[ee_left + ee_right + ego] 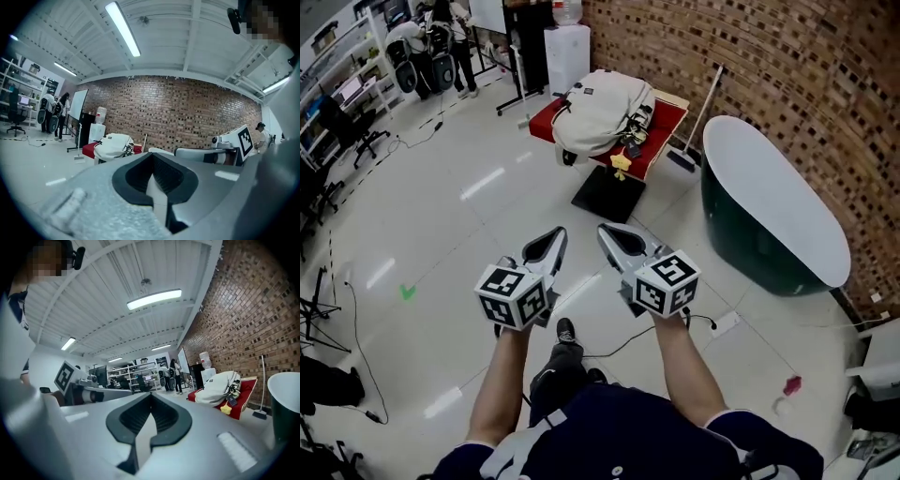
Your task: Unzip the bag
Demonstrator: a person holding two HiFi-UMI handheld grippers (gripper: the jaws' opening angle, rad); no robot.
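Observation:
A cream backpack (600,111) lies on a low red table (670,120) by the brick wall, well ahead of me, with a yellow star charm (621,164) hanging off its front. I hold both grippers side by side at waist height over the floor, far short of the bag. The left gripper (555,234) and the right gripper (605,232) are both shut with nothing between their jaws. The left gripper view shows its jaws (152,157) closed and the backpack (114,144) in the distance. In the right gripper view the jaws (151,397) are also closed, with the backpack (219,386) off to the right.
A dark green bathtub (769,202) with a white rim stands at the right along the brick wall. A broom (698,122) leans beside the table and a black mat (609,194) lies in front of it. People (455,37) and shelves are far back left. Cables cross the floor.

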